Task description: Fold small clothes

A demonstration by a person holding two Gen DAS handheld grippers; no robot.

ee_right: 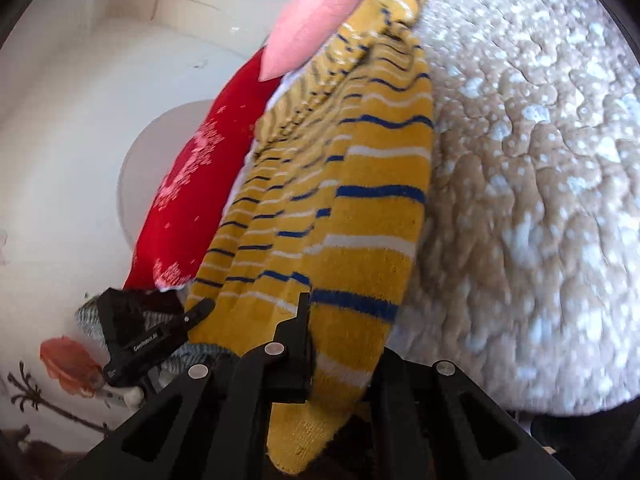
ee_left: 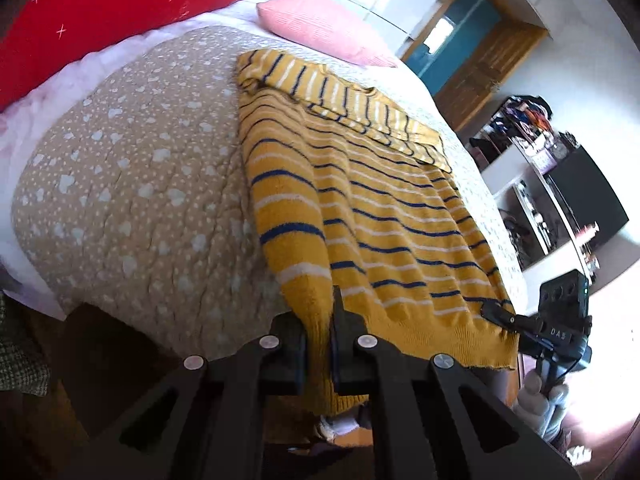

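two grippers hold one garment at the near edge of a bed, and we begin with the widest thing in our sight: the tan quilt [ee_left: 132, 184], dotted with white spots and pale cloud shapes, which covers the bed from side to side. on it lies the yellow sweater [ee_left: 384, 216], knitted, crossed by navy and white stripes, spread flat over the right part of the quilt in the left wrist view, with one sleeve folded across its far end and its ribbed hem hanging over the near edge. behind it we see a red pillow [ee_left: 112, 12] with white markings at the far left and a smaller pink pillow [ee_left: 324, 28] just beyond the sweater's far end. a wooden door frame [ee_left: 476, 52] and cluttered shelves [ee_left: 536, 168] stand past the bed on the right. the left gripper [ee_left: 320, 344] is clamped on the sweater's near left corner, the knit pinched between its black pads. the right gripper [ee_right: 332, 364] is likewise closed on the sweater's hem, where the cloth drapes over one finger and hides it. in the left wrist view we also make out the right gripper's tip at the sweater's near right corner.
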